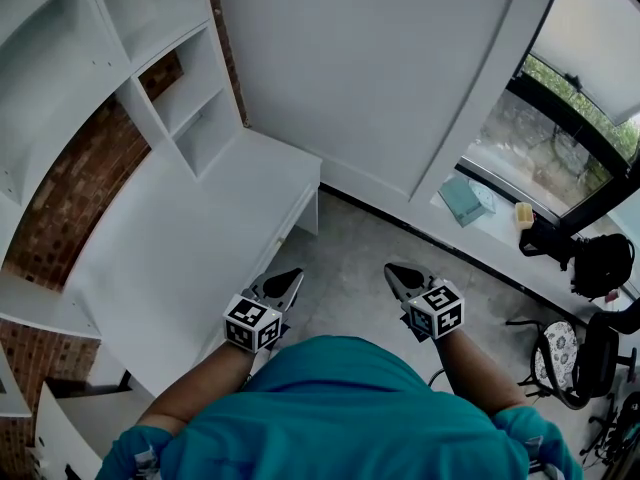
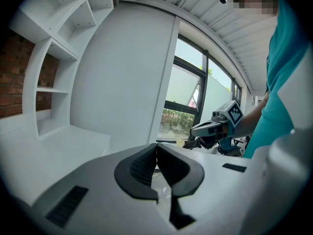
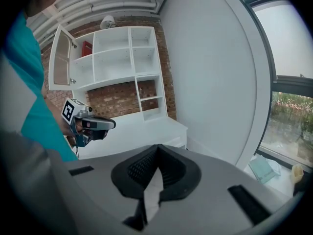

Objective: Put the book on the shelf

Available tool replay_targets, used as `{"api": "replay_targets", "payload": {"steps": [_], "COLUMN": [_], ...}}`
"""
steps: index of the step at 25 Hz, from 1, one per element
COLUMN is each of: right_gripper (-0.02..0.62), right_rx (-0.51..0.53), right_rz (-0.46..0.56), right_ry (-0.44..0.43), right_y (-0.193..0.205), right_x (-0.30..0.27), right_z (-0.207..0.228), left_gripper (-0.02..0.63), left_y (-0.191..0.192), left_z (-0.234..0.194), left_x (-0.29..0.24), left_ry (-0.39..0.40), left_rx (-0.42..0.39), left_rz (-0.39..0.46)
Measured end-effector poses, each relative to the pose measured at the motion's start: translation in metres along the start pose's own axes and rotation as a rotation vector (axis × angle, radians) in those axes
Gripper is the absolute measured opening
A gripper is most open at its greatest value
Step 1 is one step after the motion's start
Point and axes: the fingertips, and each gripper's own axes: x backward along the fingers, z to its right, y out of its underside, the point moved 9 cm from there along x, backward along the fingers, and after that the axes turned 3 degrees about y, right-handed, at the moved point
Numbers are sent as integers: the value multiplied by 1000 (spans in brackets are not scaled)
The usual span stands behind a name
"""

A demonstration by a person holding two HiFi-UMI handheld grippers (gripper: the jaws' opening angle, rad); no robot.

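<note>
A pale teal book (image 1: pixel 460 200) lies flat on the low window ledge at the right; the right gripper view shows the book (image 3: pixel 264 168) at its lower right. The white shelf unit (image 1: pixel 190 98) stands against the brick wall at the upper left, its compartments (image 3: pixel 117 67) mostly bare. My left gripper (image 1: pixel 283 283) hangs shut and empty just off the desk's near corner. My right gripper (image 1: pixel 400 273) is shut and empty over the grey floor, well short of the book. In each gripper view the jaw tips meet, left (image 2: pixel 157 146) and right (image 3: pixel 157 147).
A white desk (image 1: pixel 190 258) runs under the shelves at the left. A red thing (image 3: pixel 87 48) sits in an upper compartment. On the ledge stand a small yellow object (image 1: pixel 523 214) and a black bag (image 1: pixel 600 263). A black chair (image 1: pixel 580 358) is at the right.
</note>
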Motion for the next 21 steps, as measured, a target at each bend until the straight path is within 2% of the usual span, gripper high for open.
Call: {"api": "replay_targets", "payload": {"steps": [15,21], "right_gripper": [20,20], "right_rx": [25,36], "right_rz": [16,24], "right_ry": [-7,-14], "right_y": [-9,-13], "right_x": [5,3], "right_z": [-2,-4], "left_gripper": [17,17], "left_y": [-5,-5], "left_z": [3,0], "left_x": [4,8], "left_ry": [3,-20], "left_rx": [11,-4], "left_rz": [47,27]}}
